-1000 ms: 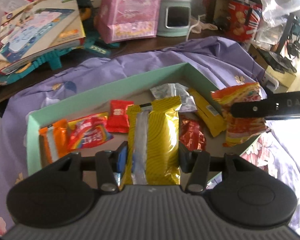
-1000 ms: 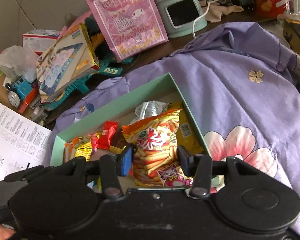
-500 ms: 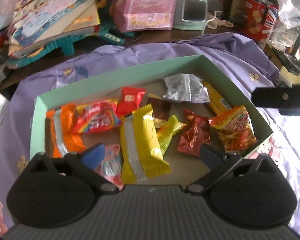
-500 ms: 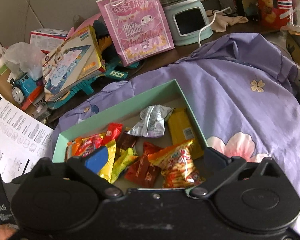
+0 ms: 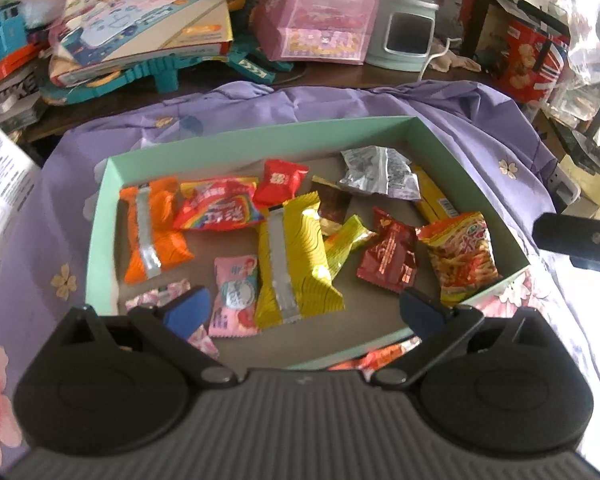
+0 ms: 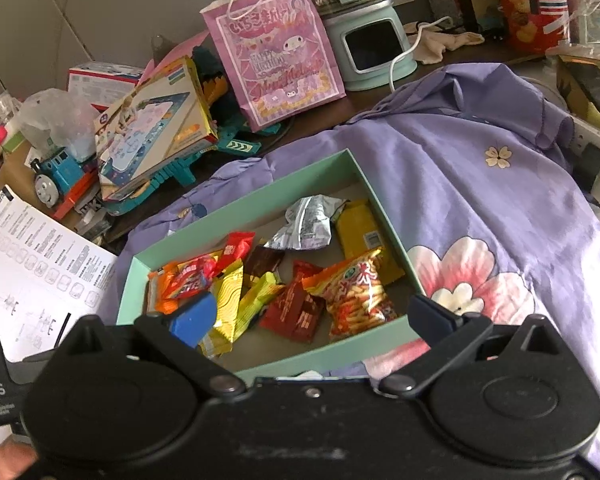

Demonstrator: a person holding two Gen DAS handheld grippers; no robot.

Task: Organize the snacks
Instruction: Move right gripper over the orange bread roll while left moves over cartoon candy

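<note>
A: Where are the snacks?
B: Lying loose inside the green box (image 5: 260, 136) on purple cloth (image 5: 480, 120).
A: And each hand-held gripper?
B: Left hand-held gripper (image 5: 304, 308) and right hand-held gripper (image 6: 308, 316) both spread wide, empty.

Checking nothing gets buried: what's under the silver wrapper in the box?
The silver wrapper overlaps the top of a yellow bar. Whatever else lies beneath it on the box floor is covered.

Both wrist views look steeply down, close over the mint snack box (image 5: 236, 136); both share it, the left view more overhead, the right from its near-right corner.
</note>
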